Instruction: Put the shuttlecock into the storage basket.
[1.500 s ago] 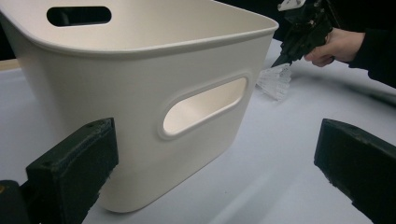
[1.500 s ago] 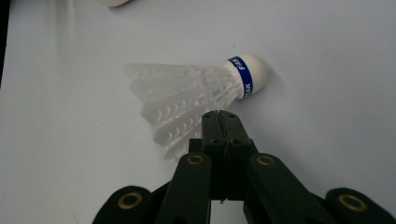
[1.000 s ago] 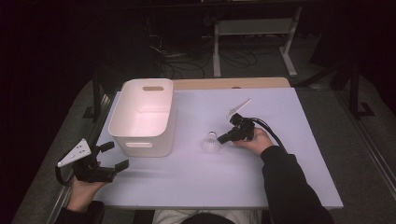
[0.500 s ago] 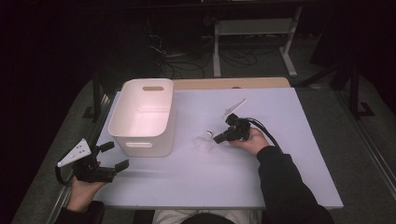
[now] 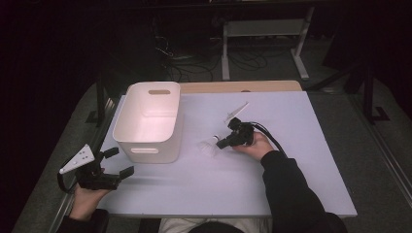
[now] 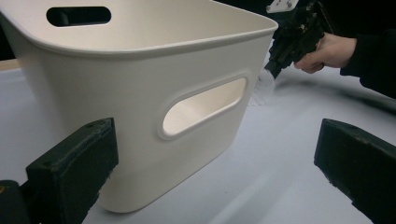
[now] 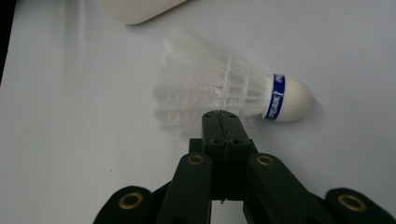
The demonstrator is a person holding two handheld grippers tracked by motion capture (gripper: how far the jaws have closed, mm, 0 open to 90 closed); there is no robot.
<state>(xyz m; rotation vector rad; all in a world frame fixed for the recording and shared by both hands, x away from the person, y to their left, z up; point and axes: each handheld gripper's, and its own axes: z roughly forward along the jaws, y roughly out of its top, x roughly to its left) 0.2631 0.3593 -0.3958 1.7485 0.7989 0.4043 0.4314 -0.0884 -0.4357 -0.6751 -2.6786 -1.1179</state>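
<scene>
High view: a pale lavender counter [image 5: 291, 145] carries a white plastic bin [image 5: 148, 121] with rounded corners and slot handles. The left gripper [image 5: 119, 162] sits at the counter's 8 o'clock edge, a grey three-cornered plate on top, its jaws apart and empty. The right gripper [image 5: 224, 143] lies near the middle, at 3 o'clock of the bin, pointing toward it. The shuttlecock [image 5: 208, 145] is a faint white blur at its tip, on the counter. A thin white strip [image 5: 236, 111] lies at 12 o'clock of the right gripper.

Left gripper view: the bin's smooth, slightly glossy wall [image 6: 140, 93] and oval handle slot stand close up between the wide-apart matte black jaws. At 2 o'clock the right gripper [image 6: 275, 70] points down at the feathery blur.

Right gripper view: here the shuttlecock [image 7: 233, 93] shows its detail: translucent white feathers, a blue band, a rounded white cork at 3 o'clock. It lies on its side just beyond the tip of the right gripper [image 7: 222, 116], whose jaws are pressed together; whether they pinch a feather I cannot tell.
</scene>
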